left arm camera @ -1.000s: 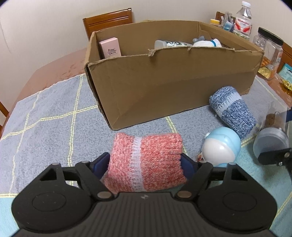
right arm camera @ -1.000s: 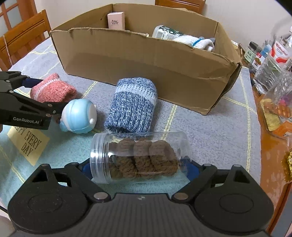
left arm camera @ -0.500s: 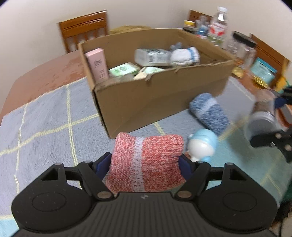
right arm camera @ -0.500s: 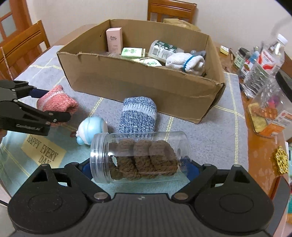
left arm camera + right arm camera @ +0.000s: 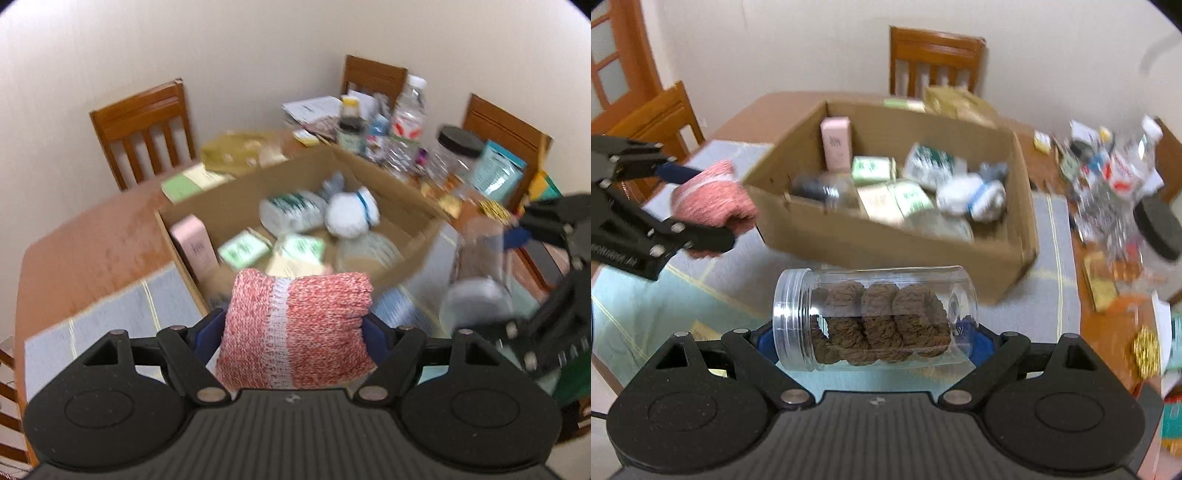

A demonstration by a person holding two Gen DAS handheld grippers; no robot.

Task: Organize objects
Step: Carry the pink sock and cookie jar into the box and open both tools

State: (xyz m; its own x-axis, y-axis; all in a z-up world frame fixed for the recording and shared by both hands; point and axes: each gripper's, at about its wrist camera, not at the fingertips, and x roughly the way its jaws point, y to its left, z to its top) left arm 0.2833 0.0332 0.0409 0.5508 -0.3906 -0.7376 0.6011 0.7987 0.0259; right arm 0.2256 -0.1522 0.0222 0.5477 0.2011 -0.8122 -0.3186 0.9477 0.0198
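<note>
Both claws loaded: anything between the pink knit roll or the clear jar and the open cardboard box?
Nothing visible. The pink-and-white knitted roll in the left claw and the clear plastic jar of brown lumps in the right claw face the open cardboard box. Its floor looks crowded.

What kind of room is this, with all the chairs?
Probably a dining room in someone's home. Wooden chairs stand around a wooden table against a plain wall, and the table's far end is crowded with a water bottle, a sauce bottle and jars.
</note>
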